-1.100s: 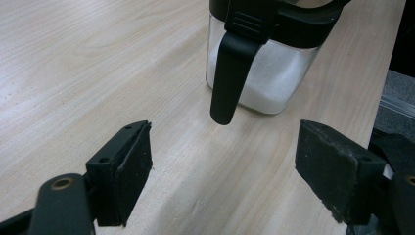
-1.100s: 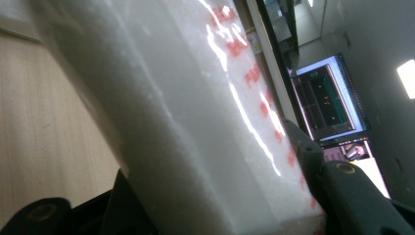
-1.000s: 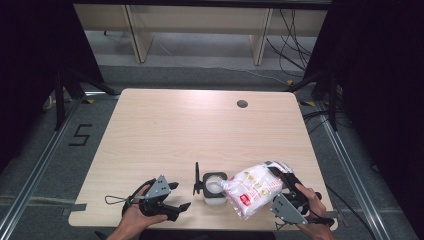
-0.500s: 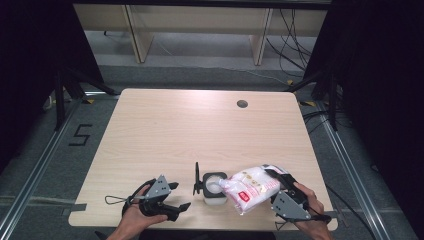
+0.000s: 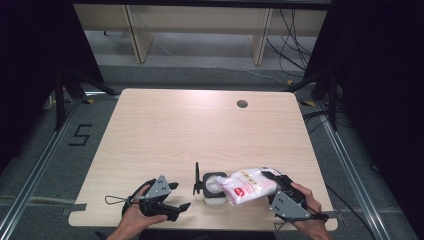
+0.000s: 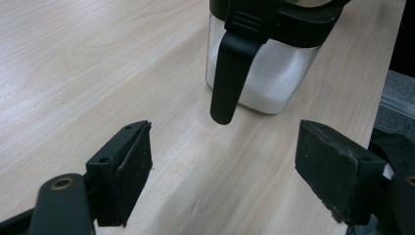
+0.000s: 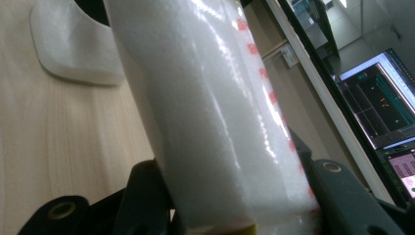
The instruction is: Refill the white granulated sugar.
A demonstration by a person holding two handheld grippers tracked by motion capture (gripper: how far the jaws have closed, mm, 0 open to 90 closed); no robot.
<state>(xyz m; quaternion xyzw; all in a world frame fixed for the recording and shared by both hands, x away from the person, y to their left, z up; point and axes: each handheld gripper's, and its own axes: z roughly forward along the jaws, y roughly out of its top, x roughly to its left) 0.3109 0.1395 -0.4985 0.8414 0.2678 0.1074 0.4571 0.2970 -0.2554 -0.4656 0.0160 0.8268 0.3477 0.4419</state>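
Near the front edge of the bench, between your two hands, stands a clear jar with a black rim and white grains in its lower part — its black lid is swung up on the left side. Your right gripper is clamped on a white plastic bag with red print; its jaws have just been closing, and in the right gripper view the bag fills the gap between them, pressed on both sides. You hold the bag tilted, its far end lying over the mouth of the jar. Your left gripper rests low at the bench's front edge, just left of the jar, with its jaws spread wide and nothing between them. From the left gripper view the jar stands straight ahead, apart from the jaws — the lid's black tab hangs down its near side.
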